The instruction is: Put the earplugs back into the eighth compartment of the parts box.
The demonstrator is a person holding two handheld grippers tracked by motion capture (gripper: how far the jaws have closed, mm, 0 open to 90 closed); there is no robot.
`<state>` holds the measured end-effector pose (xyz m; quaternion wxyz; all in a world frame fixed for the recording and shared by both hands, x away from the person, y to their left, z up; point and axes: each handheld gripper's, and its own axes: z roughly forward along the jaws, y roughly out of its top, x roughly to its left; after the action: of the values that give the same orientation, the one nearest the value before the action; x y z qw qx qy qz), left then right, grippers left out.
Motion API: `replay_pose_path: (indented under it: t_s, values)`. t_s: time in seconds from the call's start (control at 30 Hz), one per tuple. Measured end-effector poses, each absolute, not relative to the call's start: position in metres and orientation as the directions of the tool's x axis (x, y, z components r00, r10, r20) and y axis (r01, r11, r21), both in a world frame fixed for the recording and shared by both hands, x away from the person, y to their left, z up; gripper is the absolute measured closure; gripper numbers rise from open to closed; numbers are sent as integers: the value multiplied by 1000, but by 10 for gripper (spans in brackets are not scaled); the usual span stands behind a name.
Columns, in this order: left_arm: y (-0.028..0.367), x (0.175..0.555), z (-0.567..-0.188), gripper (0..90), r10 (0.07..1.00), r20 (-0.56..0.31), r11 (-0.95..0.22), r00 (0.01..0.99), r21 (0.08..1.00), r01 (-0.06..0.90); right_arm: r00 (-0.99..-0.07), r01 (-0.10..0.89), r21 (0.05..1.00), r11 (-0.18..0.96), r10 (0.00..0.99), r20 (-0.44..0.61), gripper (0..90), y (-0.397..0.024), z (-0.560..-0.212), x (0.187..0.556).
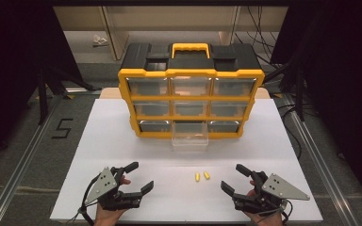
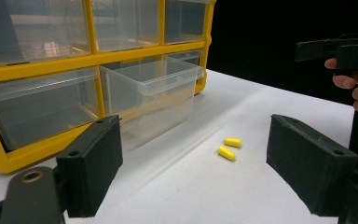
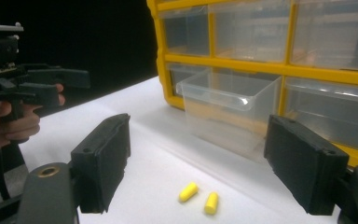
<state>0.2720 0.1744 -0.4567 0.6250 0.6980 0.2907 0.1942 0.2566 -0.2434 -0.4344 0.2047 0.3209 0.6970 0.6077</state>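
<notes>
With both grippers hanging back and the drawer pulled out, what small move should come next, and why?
Probably the right gripper should reach toward the nearer earplug and bring its jaws down around it. Both earplugs lie loose on the table between the grippers, both grippers stand open and hold nothing, and the drawer in the bottom row's middle is pulled out, ready to receive them.

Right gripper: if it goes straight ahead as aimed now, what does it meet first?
Probably the two yellow earplugs on the white table, lying between the open jaws of the right gripper. Beyond them is the pulled-out clear drawer. Depth is uncertain.
</notes>
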Motion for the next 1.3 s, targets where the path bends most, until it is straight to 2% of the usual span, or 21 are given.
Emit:
replay_pose_path:
  t_s: [0.2,0.6,0.93,1.3]
  values:
    - [175,272,-457,180,650,-93,-45,754,986,160,-729,220,973,69,675,117,243,-242,-433,260]
    - [175,272,-457,180,652,-94,-42,752,986,160,-757,209,967,144,651,67,269,-230,-429,262]
    - [174,272,-458,180,652,-95,-41,752,986,161,-746,295,902,315,666,11,294,-211,-435,273]
    - [174,271,-458,180,653,-89,-42,752,987,154,-718,402,822,404,696,9,299,-200,-445,292]
